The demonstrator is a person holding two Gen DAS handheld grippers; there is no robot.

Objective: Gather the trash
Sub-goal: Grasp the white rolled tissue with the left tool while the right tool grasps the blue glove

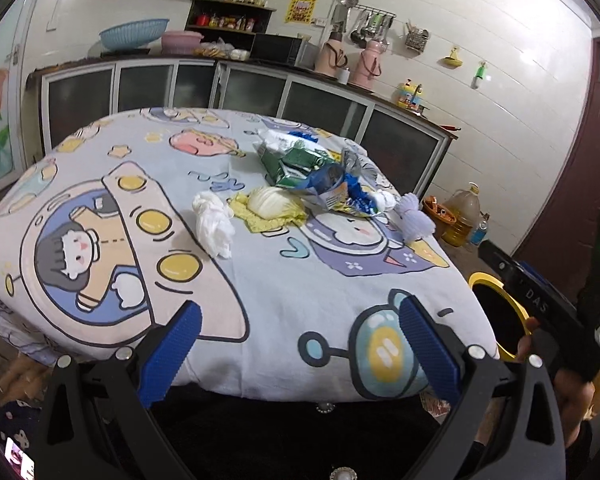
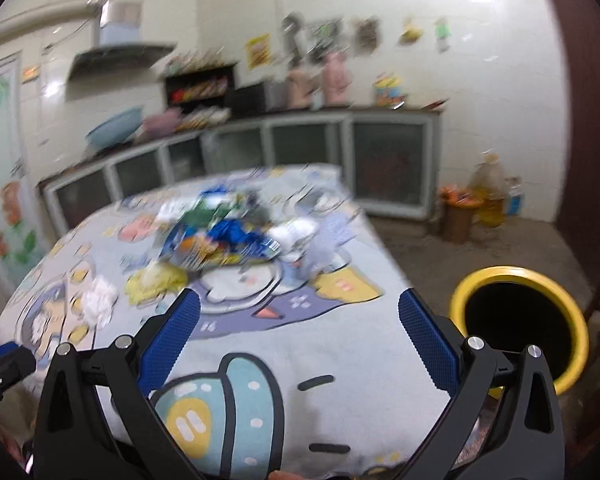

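Crumpled white tissue (image 1: 216, 226) mid-desk: light, soft, best pinched at its bunched middle; left gripper (image 1: 300, 344) and right gripper (image 2: 299, 336) spread, empty.

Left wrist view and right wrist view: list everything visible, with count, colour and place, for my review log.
Tablecloth: one, pale blue cartoon print, covering the table.
Crumpled tissue: one, white, table centre-left.
Cabbage piece: one, pale yellow-white, on a yellow wrapper.
Green packets: a few, far side of the pile.
Blue snack wrappers: several, pile's right.
Bin: one, yellow rim, black inside, floor right of the table.
Oil jug: one, amber, floor by the cabinets.
Thermos flasks: two, pink, on the counter.
Left tool: open, empty.
Right tool: open, empty.
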